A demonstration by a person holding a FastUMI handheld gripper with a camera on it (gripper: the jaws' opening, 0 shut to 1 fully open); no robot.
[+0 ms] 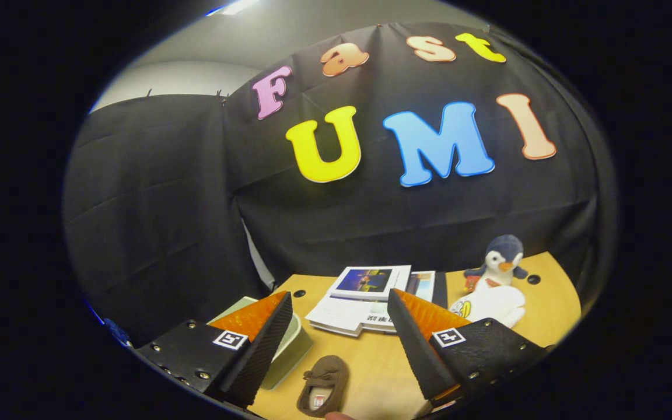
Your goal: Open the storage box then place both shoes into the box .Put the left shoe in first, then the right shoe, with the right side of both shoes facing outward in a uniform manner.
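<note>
My claw [336, 326] hangs over the wooden tabletop [371, 361] with its fingers spread wide apart and nothing held between them. Below and between the fingers, a little nearer the left one, lies a small brown moccasin shoe [323, 386], its opening turned up so that a pale lining shows; I cannot tell from here whether it is the left or the right shoe, and I see no second shoe. Just behind my left finger sits a pale green thing with a rounded rim [289, 350], which I take to be the storage box or its lid, though the finger hides most of it and I would not swear to which. Beyond the fingers, a stack of booklets and magazines [365, 297] lies toward the back of the table, and off past my right finger a plush penguin [502, 262] stands over a soft white thing [490, 306] by the black cloth wall. I judge that I am at the very start: whether the box is open I cannot make out, and no shoe is in hand. If the box is shut, opening it comes first, which means swinging left to bring it in front of the fingers. After that I must drop down to the moccasin, settle which foot it is, and close across its sides.
</note>
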